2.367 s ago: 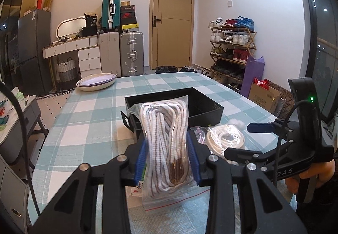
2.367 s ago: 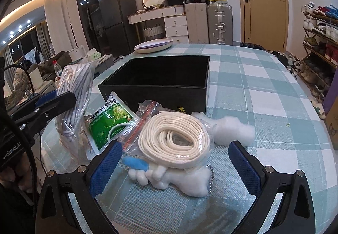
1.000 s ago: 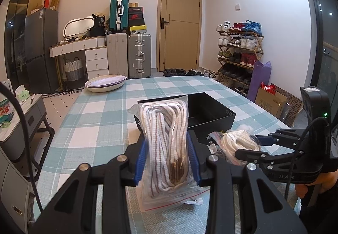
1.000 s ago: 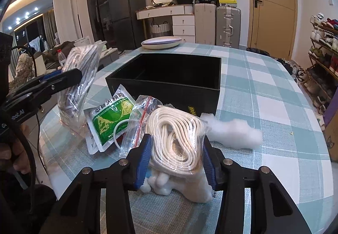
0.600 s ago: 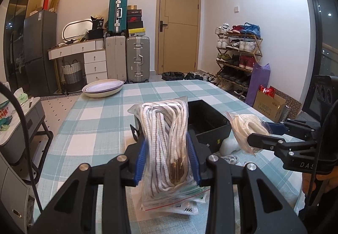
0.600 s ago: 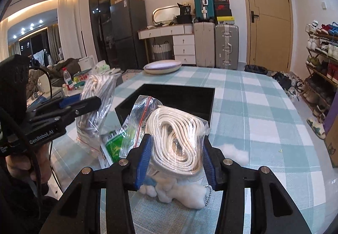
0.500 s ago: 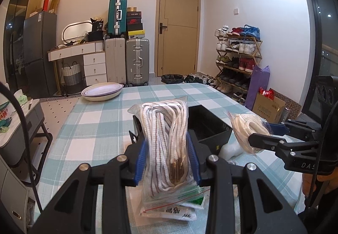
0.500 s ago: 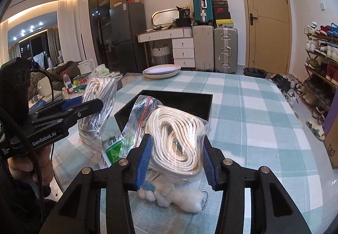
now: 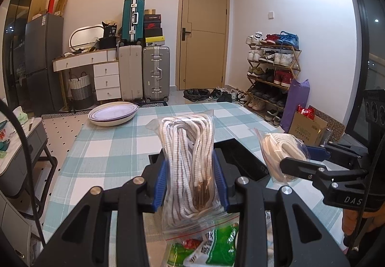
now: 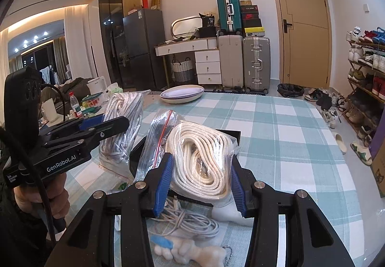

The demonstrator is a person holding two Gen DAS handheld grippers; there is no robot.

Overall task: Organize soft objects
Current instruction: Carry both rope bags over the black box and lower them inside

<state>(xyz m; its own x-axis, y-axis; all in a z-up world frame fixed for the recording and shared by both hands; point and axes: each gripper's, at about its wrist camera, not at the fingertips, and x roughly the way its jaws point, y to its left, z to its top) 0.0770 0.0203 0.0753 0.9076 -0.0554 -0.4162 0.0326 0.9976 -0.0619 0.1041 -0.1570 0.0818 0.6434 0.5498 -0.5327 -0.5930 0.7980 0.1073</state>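
My left gripper (image 9: 191,179) is shut on a clear bag of white-and-brown striped cord (image 9: 189,158) and holds it upright above the table. That bag also shows in the right wrist view (image 10: 121,127). My right gripper (image 10: 201,176) is shut on a clear bag of cream rope (image 10: 203,161), lifted over the near edge of the black box (image 10: 234,134). In the left wrist view the cream rope bag (image 9: 280,153) hangs to the right of the black box (image 9: 243,156).
A green packet (image 9: 211,247) lies on the checked tablecloth below the left gripper. A grey cable (image 10: 190,221) and white stuffing (image 10: 192,253) lie below the right gripper. White dishes (image 9: 113,116) sit at the table's far left corner.
Both grippers have risen with their bags. The right gripper closed on the cream rope bag and lifted it off the table, uncovering the grey cable and stuffing.
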